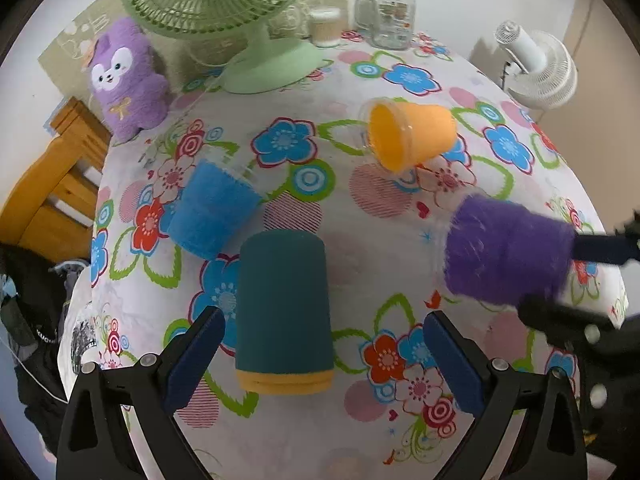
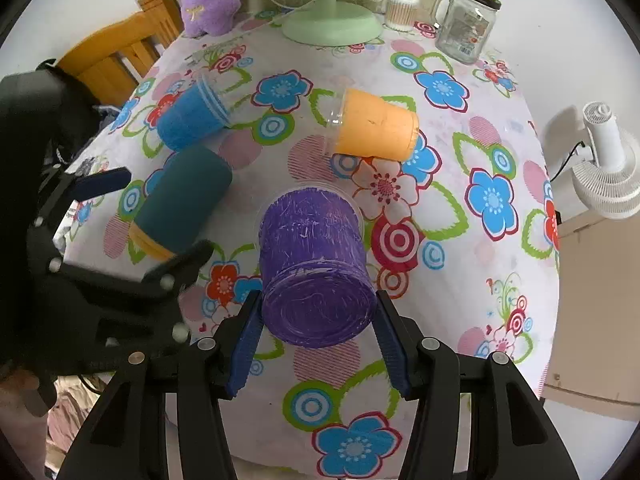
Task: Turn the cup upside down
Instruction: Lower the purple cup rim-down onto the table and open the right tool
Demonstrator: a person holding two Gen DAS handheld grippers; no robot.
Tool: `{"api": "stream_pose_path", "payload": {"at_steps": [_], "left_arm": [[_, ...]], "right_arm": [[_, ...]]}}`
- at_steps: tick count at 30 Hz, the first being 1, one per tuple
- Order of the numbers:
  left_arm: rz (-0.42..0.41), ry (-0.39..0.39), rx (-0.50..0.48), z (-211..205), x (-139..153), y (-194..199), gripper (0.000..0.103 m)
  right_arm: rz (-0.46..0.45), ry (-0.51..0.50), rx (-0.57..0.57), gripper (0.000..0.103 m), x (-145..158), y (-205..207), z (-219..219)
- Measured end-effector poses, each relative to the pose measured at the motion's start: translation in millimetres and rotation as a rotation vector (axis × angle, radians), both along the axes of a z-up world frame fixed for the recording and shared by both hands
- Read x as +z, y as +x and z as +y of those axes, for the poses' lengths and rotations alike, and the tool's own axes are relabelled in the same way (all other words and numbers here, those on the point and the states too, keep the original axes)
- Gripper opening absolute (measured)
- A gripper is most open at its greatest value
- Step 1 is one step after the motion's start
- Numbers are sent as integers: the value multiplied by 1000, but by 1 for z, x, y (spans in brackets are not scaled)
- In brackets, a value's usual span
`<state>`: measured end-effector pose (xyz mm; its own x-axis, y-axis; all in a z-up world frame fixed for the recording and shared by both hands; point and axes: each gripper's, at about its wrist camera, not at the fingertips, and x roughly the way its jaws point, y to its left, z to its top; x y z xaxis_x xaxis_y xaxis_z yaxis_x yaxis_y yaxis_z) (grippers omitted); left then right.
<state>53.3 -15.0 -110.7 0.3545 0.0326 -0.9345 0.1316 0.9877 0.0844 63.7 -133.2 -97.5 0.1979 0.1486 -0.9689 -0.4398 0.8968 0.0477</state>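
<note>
**Purple cup gripped at its base**

Left wrist view: left gripper [image 1: 320, 344] is spread wide around the teal cup [image 1: 283, 312]; the purple cup [image 1: 508, 252] is blurred.

Right wrist view: right gripper [image 2: 320, 344] is clamped on the tilted purple cup [image 2: 316, 268], its far rim partly hidden.

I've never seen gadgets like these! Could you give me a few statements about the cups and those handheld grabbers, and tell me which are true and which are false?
1. The right gripper clamps the purple cup. True.
2. The left gripper grips the teal cup. False: its fingers stand open either side, apart from it.
3. The orange cup stands upright. False: it lies on its side.
4. The blue cup lies near the teal one. True.
</note>
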Motion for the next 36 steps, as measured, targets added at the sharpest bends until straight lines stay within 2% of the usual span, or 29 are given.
{"api": "stream_pose_path", "payload": {"at_steps": [4, 8, 11, 13, 14, 15, 18, 21, 25, 32, 36], "left_arm": [[13, 29, 9, 2, -5, 3, 100], [28, -3, 31, 9, -3, 3, 100], [35, 1, 41, 12, -2, 0, 100], [45, 5, 51, 15, -3, -2, 100], [48, 3, 56, 16, -3, -3, 100], [50, -2, 61, 18, -2, -5, 100], [53, -17, 74, 21, 1, -7, 100], [46, -29, 81, 22, 6, -9, 100], [22, -50, 79, 22, 19, -14, 100], [-38, -32, 52, 18, 41, -26, 101], [-58, -59, 68, 20, 55, -31, 102]], "right_arm": [[21, -16, -8, 58, -5, 13, 5], [49, 9, -44, 58, -13, 24, 9], [80, 51, -64, 59, -18, 29, 14], [77, 57, -62, 60, -19, 28, 19], [75, 56, -61, 66, -20, 28, 21], [68, 54, -63, 71, -20, 28, 22], [37, 69, -86, 79, -16, 26, 22], [17, 81, -113, 84, -10, 25, 19], [-27, 87, -140, 86, 3, 17, 15], [-122, 114, -196, 91, 32, -1, 5], [-170, 129, -217, 91, 48, -9, 0]]}}
